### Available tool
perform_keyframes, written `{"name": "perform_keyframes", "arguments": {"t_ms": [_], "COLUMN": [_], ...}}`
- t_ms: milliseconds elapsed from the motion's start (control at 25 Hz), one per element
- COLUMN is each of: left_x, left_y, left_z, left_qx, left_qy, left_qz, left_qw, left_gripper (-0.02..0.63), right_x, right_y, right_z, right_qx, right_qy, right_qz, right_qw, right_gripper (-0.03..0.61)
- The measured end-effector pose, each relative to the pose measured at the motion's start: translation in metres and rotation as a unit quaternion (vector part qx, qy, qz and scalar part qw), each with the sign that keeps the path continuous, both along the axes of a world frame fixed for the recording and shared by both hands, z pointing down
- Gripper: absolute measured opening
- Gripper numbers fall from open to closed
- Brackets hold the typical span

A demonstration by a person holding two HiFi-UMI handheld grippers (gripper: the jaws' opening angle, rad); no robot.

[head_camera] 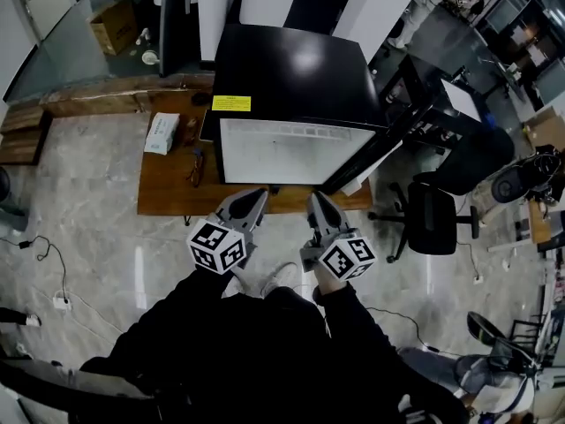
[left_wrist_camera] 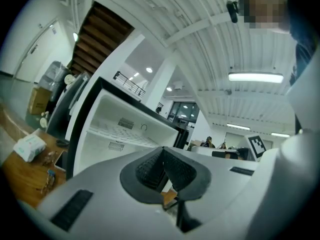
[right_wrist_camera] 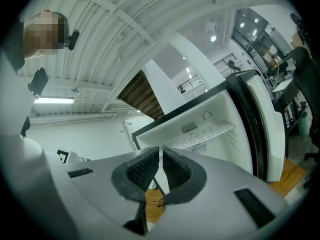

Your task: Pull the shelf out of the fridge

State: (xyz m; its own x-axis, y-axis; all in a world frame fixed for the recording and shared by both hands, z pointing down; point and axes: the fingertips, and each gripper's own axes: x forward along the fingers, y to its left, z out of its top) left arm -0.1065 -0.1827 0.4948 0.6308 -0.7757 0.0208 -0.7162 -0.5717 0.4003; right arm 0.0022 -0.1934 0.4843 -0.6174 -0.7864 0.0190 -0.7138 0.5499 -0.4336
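A small white box lies at the left of the wooden platform that carries the fridge.

The left gripper hangs in front of the platform, near its edge and short of the fridge. Its jaws are clenched pad to pad with nothing between them, as the left gripper view shows.

The fridge stands open, its white cavity facing the person. The shelf sits inside, about halfway up and across the full width. It is a flat white grille, level and seated on its side supports, with nothing on it. A vent shows on the back wall above it and another below.

The right gripper hangs beside the left one, equally short of the opening. It is also clamped on nothing. Its view shows the same shelf, with the door swung wide on the right and clear of the opening.

I judge this to be the approach step: the shelf is untouched and neither tool has entered the cavity. The next move calls for spreading the jaws and reaching in to the shelf's front edge. A grip there, probably one tool toward each side, and a straight, level pull should keep the grille from binding on its supports.
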Motion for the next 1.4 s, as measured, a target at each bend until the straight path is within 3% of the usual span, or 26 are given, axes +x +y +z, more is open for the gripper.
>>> {"name": "perform_keyframes", "arguments": {"t_ms": [160, 240, 320, 440, 600, 720, 920, 1160, 1320, 1400], "left_x": [-0.008, -0.008, -0.007, -0.01, -0.015, -0.021, -0.038, -0.049, -0.056, -0.057], "left_y": [-0.039, -0.058, -0.076, -0.104, -0.143, -0.168, -0.204, -0.236, -0.252, -0.255], "left_z": [0.017, 0.023, 0.028, 0.035, 0.047, 0.056, 0.07, 0.075, 0.074, 0.072], "left_qx": [-0.063, -0.085, -0.106, -0.137, -0.164, -0.168, -0.165, -0.155, -0.154, -0.153], "left_qy": [0.088, 0.129, 0.174, 0.247, 0.331, 0.376, 0.411, 0.43, 0.437, 0.433], "left_qz": [-0.025, -0.037, -0.049, -0.071, -0.11, -0.147, -0.207, -0.233, -0.243, -0.243], "left_qw": [0.9938, 0.9873, 0.9778, 0.9566, 0.9228, 0.8994, 0.8721, 0.8583, 0.8525, 0.8543], "left_gripper": [0.008, 0.015, 0.061, 0.133, 0.192, 0.228, 0.238, 0.238, 0.226, 0.09], "right_x": [0.003, 0.007, 0.014, 0.033, 0.036, 0.037, 0.036, 0.033, 0.031, 0.03], "right_y": [-0.045, -0.069, -0.092, -0.124, -0.172, -0.204, -0.243, -0.268, -0.278, -0.28], "right_z": [0.012, 0.02, 0.032, 0.066, 0.075, 0.078, 0.088, 0.095, 0.093, 0.089], "right_qx": [-0.062, -0.095, -0.131, -0.208, -0.222, -0.226, -0.237, -0.248, -0.242, -0.234], "right_qy": [-0.105, -0.172, -0.225, -0.27, -0.359, -0.392, -0.414, -0.42, -0.423, -0.431], "right_qz": [0.019, 0.023, 0.031, 0.08, 0.081, 0.088, 0.108, 0.122, 0.133, 0.132], "right_qw": [0.992, 0.98, 0.965, 0.937, 0.903, 0.887, 0.872, 0.864, 0.863, 0.862], "right_gripper": [0.079, 0.116, 0.163, 0.21, 0.259, 0.275, 0.276, 0.26, 0.1, 0.039]}}
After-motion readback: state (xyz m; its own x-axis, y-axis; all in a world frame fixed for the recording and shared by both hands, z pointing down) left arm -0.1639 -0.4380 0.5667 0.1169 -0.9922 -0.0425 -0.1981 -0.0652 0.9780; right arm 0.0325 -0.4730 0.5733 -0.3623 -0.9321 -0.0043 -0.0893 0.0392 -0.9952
